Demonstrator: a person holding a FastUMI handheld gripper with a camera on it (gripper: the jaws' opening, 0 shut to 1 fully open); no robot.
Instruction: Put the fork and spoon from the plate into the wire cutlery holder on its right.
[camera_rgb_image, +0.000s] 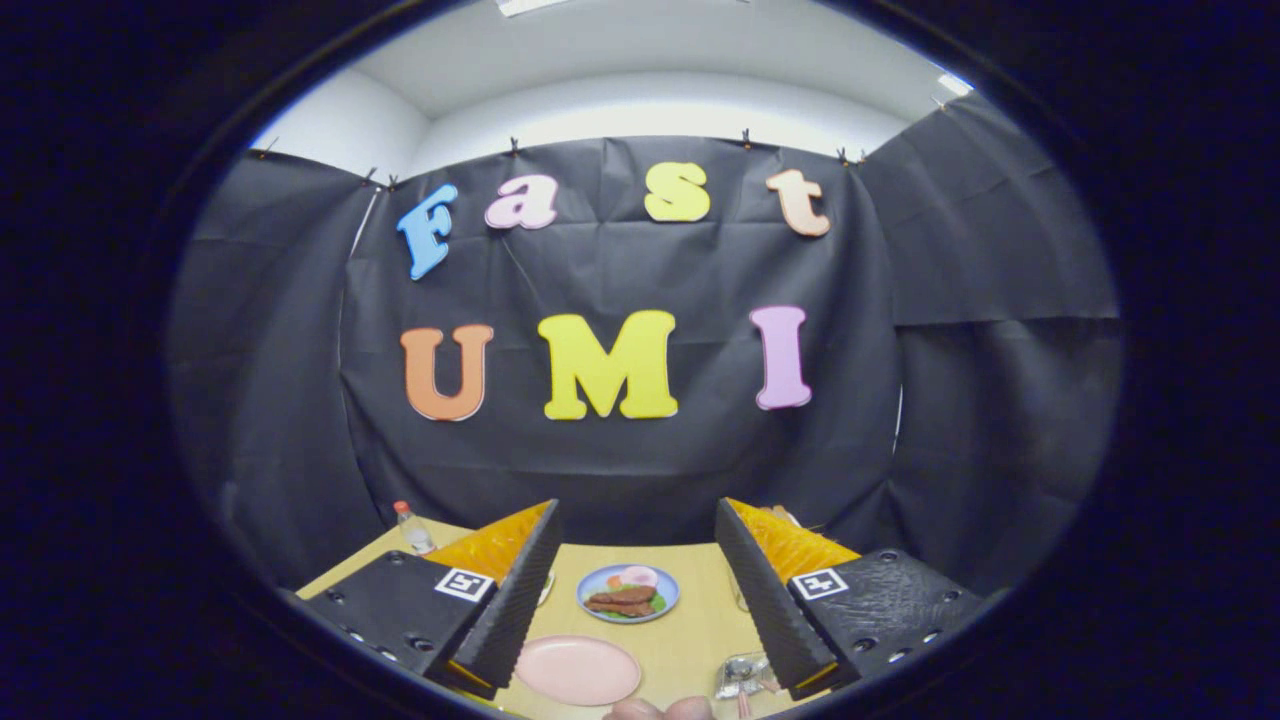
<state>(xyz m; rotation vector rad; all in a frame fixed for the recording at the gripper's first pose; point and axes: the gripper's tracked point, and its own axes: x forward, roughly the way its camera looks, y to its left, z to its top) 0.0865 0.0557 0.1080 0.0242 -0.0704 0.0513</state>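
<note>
Hovering high over the worktop (690, 640), the tool (635, 560) is released, fingers spread and gripping nothing, presumably surveying before descent. Between the fingers: smooth oval pink plate (578, 670), nearer; blue plate (628, 592) of food, beyond. Glinting wire-like object (742, 675), possibly the holder, right. Fork and spoon not discernible.

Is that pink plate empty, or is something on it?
Empty as far as visible: the pink plate between the open gripper fingers shows a bare surface; its near-left edge is hidden by one finger.
</note>
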